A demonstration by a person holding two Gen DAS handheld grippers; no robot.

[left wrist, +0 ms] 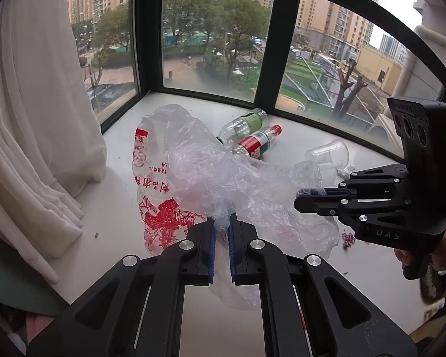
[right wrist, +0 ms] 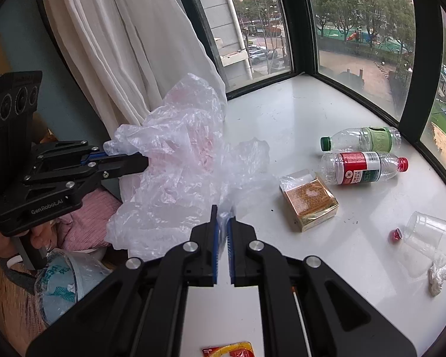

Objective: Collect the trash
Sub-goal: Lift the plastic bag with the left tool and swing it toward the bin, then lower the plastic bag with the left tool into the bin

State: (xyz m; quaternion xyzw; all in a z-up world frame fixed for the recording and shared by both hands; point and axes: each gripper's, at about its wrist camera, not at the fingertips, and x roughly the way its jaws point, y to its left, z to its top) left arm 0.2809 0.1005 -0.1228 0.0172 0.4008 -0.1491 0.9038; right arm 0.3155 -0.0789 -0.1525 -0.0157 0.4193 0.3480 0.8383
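Both tools, left tool [left wrist: 221, 229] and right tool [right wrist: 223, 223], are pinching the plastic bag [left wrist: 193, 172] above the surface [right wrist: 312, 113]; 2 bottles [right wrist: 364, 166], box [right wrist: 309, 200] and cup [right wrist: 431, 235] are lying uncollected.

A white sheer curtain [left wrist: 29, 125] hangs in loose folds along the left of the left wrist view, its hem resting on the white counter [left wrist: 110, 208]; in the right wrist view the same curtain [right wrist: 128, 59] fills the upper left. Dark window frames [left wrist: 147, 38] curve round the back of the counter. Through the glass stand tall beige apartment blocks [left wrist: 336, 20] at the upper right, green trees [left wrist: 199, 15] at upper centre, and a fenced green court [left wrist: 300, 80] at right of centre. In the right wrist view a white drainpipe [right wrist: 238, 23] runs down the outside wall at top centre, parked cars [right wrist: 260, 53] sit below it, and pink cloth [right wrist: 83, 226] bunches at the lower left.
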